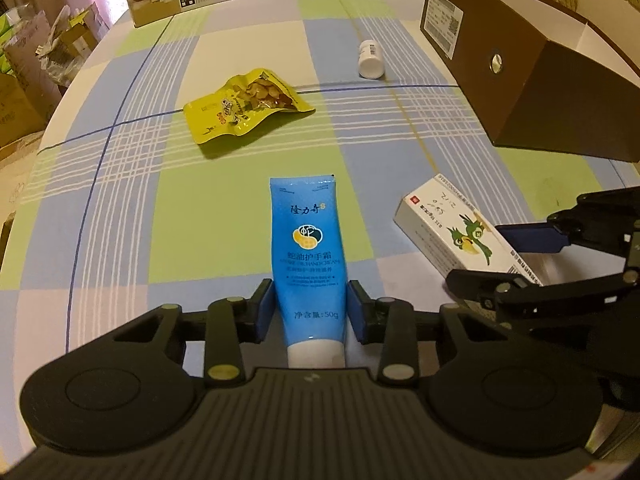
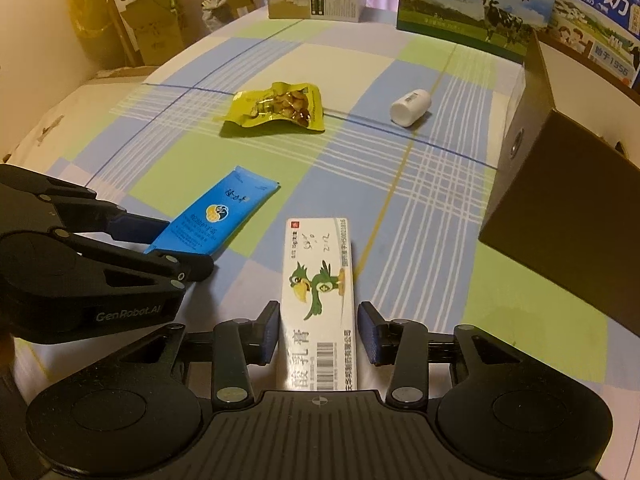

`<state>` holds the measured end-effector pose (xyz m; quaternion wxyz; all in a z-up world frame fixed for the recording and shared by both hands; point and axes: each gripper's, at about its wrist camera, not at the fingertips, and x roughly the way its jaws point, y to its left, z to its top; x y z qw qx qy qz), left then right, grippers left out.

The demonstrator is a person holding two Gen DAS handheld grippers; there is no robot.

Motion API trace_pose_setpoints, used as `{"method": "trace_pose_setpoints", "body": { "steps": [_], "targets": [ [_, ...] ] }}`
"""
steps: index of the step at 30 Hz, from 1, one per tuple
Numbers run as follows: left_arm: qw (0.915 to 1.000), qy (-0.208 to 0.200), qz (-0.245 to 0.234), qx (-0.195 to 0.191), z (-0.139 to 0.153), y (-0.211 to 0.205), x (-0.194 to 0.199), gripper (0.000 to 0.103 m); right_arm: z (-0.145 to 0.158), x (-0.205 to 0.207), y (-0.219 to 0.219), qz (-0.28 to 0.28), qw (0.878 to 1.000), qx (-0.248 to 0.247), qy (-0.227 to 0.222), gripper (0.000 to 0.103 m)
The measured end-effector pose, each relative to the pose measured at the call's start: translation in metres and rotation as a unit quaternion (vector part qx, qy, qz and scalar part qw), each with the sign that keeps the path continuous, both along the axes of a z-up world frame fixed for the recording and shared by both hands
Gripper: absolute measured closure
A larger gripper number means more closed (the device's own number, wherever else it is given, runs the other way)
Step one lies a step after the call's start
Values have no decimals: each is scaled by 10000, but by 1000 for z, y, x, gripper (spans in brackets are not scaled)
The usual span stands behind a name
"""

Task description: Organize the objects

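A blue hand-cream tube (image 1: pixel 306 248) lies on the checked tablecloth with its white cap towards me. My left gripper (image 1: pixel 311 312) is shut on the tube's lower part, one blue pad against each side. From the right wrist view, the same tube (image 2: pixel 208 216) shows at the left, in the left gripper (image 2: pixel 168 246). A white ointment box with a green bird (image 2: pixel 318 280) lies lengthwise between the pads of my right gripper (image 2: pixel 319 334), which is shut on it. In the left wrist view, that box (image 1: pixel 452 228) sits in the right gripper (image 1: pixel 476 256).
A yellow snack pouch (image 1: pixel 246 106) and a white pill bottle (image 1: pixel 371 59) on its side lie farther out on the cloth. A large brown box (image 1: pixel 532 80) stands at the right. Cartons (image 2: pixel 472 4) line the far edge. Cardboard clutter (image 2: pixel 152 24) sits beyond the left edge.
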<state>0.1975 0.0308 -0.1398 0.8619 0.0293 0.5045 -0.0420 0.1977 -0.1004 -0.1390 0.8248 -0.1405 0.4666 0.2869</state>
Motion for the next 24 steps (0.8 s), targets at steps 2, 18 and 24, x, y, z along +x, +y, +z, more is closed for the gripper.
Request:
{"method": "trace_pose_setpoints", "body": {
  "steps": [2, 18, 24],
  "targets": [
    [10000, -8, 2, -5, 0, 0, 1, 70, -1, 0, 2, 38, 10000, -18, -23, 68],
    [9993, -13, 189, -334, 8, 9, 0, 70, 9, 6, -8, -116, 9996, 225, 115, 68],
    [9985, -229, 243, -425, 26, 10, -3, 70, 25, 6, -19, -242, 9986, 469, 44, 68]
  ]
}}
